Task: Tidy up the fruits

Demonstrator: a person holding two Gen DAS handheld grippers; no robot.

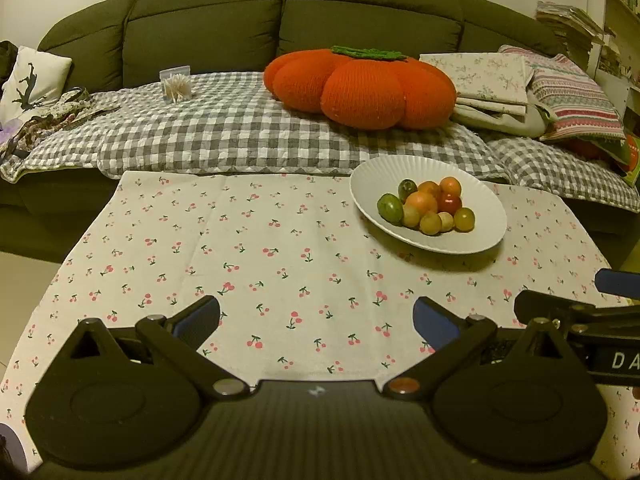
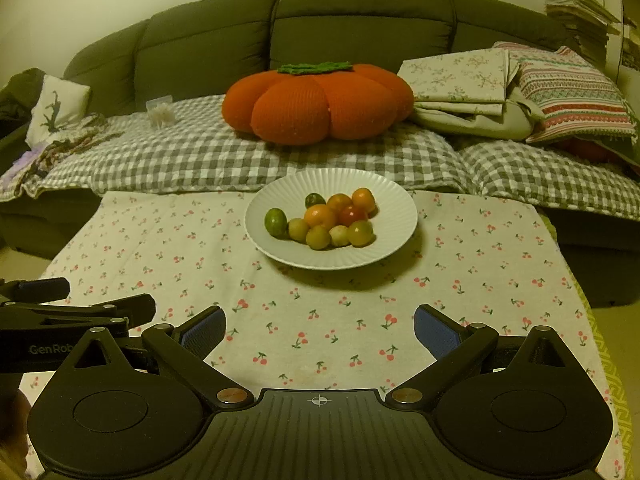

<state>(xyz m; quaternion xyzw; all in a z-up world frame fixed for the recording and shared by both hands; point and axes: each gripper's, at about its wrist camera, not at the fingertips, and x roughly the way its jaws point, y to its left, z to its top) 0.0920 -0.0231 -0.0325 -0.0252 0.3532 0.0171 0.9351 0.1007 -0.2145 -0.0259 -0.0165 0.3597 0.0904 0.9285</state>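
A white ribbed plate stands on the cherry-print tablecloth near the table's far edge. It holds several small fruits: green, yellow, orange and one red. My left gripper is open and empty over the cloth, well short and left of the plate. My right gripper is open and empty, straight in front of the plate. Each gripper's side shows in the other's view: the right one, the left one.
A dark green sofa stands behind the table, covered by a grey checked blanket. On it lie a pumpkin cushion, folded cloths, a striped pillow and a box of toothpicks.
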